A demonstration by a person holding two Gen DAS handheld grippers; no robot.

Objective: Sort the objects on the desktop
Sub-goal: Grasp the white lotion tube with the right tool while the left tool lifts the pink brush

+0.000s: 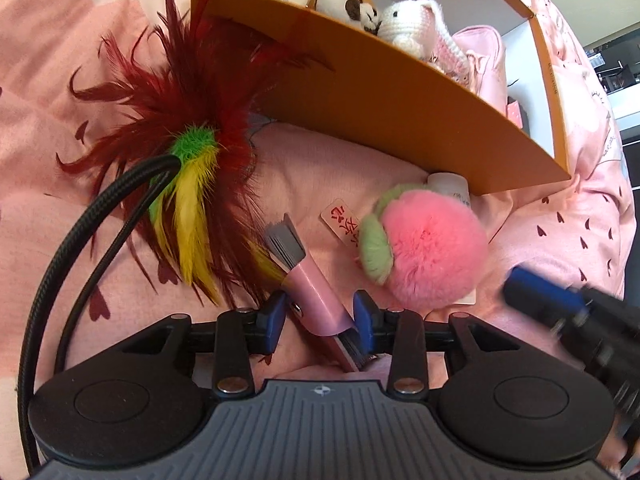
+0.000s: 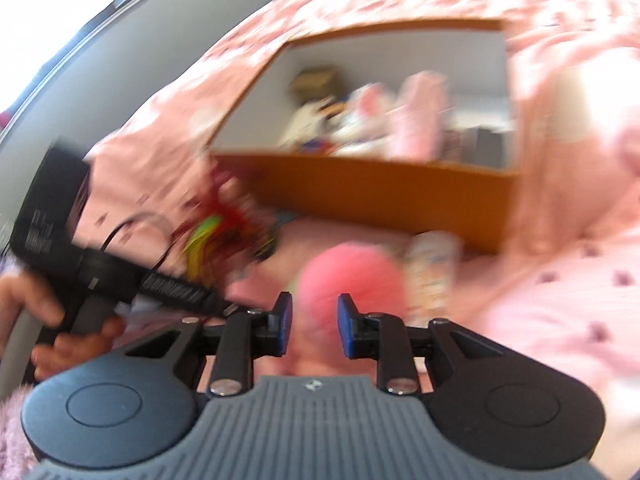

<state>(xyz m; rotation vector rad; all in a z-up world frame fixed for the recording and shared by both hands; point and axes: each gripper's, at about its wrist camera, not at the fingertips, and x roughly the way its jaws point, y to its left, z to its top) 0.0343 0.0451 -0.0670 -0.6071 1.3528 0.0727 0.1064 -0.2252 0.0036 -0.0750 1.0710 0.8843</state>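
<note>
Left wrist view: left gripper (image 1: 320, 316) points steeply down over the pink brush (image 1: 310, 288), a small double-ended thing with grey bristles at the far end and dark bristles at the near end. Jaws are spread, 1 blue pad on each side of the pink handle. The left pad looks clear of it, the right pad sits close to its lower end or just touching it (hard to call). Not a pinch as far as I can see.

Judgement: the step in hand is taking the brush for the orange box (image 1: 400, 120). The brush lies diagonally across the gap, so roll the wrist to put the pads square on the long flat sides before closing, and centre on the handle rather than the bristle end. Keep the feather toy (image 1: 188, 128) out of the pinch, its yellow tips lie just beside the left pad.

Right wrist view is badly blurred. Right gripper (image 2: 314, 326) has jaws spread with nothing pinched, and the pink pompom (image 2: 352, 276) sits just beyond the tips, roughly on the centreline. A hand (image 2: 48, 320) holds the other tool at lower left.

The box already holds knitted animals (image 1: 384, 12). A white bottle (image 1: 450, 188) lies against its front wall, behind the pompom, all on the pink cloth (image 1: 60, 60).
</note>
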